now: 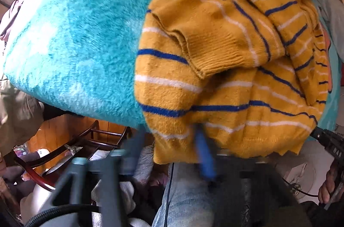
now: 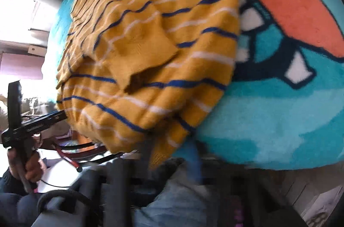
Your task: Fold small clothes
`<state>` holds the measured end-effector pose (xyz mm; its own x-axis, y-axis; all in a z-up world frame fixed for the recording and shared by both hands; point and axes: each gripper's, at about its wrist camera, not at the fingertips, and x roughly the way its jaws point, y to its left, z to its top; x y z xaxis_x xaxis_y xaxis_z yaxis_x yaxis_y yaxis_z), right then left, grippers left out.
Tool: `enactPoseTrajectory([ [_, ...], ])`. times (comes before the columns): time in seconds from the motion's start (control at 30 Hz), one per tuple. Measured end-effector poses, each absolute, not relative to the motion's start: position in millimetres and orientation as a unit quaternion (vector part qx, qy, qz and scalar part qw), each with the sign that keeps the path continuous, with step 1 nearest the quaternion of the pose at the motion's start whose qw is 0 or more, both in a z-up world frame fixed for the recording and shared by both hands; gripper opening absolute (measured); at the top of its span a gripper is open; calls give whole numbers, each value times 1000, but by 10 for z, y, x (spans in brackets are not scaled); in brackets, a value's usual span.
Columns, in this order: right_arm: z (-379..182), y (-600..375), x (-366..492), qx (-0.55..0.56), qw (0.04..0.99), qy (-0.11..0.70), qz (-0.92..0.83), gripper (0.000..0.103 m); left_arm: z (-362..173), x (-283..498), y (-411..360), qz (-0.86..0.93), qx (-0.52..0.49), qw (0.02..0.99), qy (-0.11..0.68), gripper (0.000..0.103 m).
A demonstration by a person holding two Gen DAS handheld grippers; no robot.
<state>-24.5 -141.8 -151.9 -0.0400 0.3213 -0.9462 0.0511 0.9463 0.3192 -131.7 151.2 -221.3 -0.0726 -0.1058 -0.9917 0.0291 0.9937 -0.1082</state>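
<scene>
A mustard-yellow sweater [image 1: 225, 59] with blue and white stripes lies on a fluffy teal blanket [image 1: 81, 33], both sleeves folded in over the body. It also shows in the right wrist view [image 2: 154, 51]. My left gripper [image 1: 169, 141] is at the sweater's near hem; one finger [image 1: 204, 154] goes into the hem, the other [image 1: 133, 154] stands left of it, and the view is blurred. My right gripper [image 2: 172, 154] is at the hem's right near corner, with one finger [image 2: 148, 151] against the cloth and the other [image 2: 194, 160] beside it.
The blanket [image 2: 279, 119] has a cartoon print in orange, white and black at the right. A dark wooden chair [image 1: 71, 147] and clutter lie below the blanket's near edge. The left gripper's body [image 2: 28, 126] and the hand on it show at the left of the right wrist view.
</scene>
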Motion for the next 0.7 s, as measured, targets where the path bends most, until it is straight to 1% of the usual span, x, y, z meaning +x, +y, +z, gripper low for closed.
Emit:
enactPoseTrajectory([
  [0.03,-1476,-1395,-254,117,682,715,101,6,-2197,-1342,1514,-50,-26,679,732,10],
  [0.07,-1382,-1417,-271,116,683,714,100,6,-2165,-1361,1509,-47,-21,683,728,8],
  [0.17,-873,-1624,-412,105,706,695,86,5,-1876,-1489,1498,-77,-7,703,707,7],
  [0.2,-788,-1702,-468,104,708,693,83,5,-1807,-1548,1493,-93,-3,707,701,7],
  [0.27,-745,-1804,-516,90,706,699,73,1,-1781,-1601,1474,-99,-2,707,700,7],
  [0.33,-906,-1889,-517,83,697,711,56,1,-1853,-1599,1484,-98,7,702,705,7],
  [0.4,-1142,-1857,-475,94,686,719,60,1,-2018,-1586,1443,-85,29,699,710,8],
  [0.43,-1249,-1779,-471,74,684,724,54,2,-2081,-1597,1439,-86,31,692,716,13],
  [0.47,-1308,-1759,-467,68,681,728,50,3,-2108,-1607,1448,-85,35,687,721,20],
  [0.5,-1320,-1761,-467,80,678,729,52,4,-2077,-1625,1410,-86,39,684,724,23],
  [0.53,-1268,-1781,-474,98,679,725,60,10,-2023,-1650,1476,-96,37,682,724,25],
  [0.6,-951,-1903,-490,123,706,694,71,33,-1915,-1598,1657,-112,18,692,713,31],
  [0.63,-791,-1954,-482,135,723,674,73,66,-1797,-1574,1721,-118,2,699,706,40],
  [0.67,-519,-2077,-454,159,754,633,74,87,-1601,-1551,1837,-123,-21,716,687,47],
  [0.7,-362,-2192,-405,173,773,606,73,91,-1495,-1510,1863,-120,-30,731,672,52],
])
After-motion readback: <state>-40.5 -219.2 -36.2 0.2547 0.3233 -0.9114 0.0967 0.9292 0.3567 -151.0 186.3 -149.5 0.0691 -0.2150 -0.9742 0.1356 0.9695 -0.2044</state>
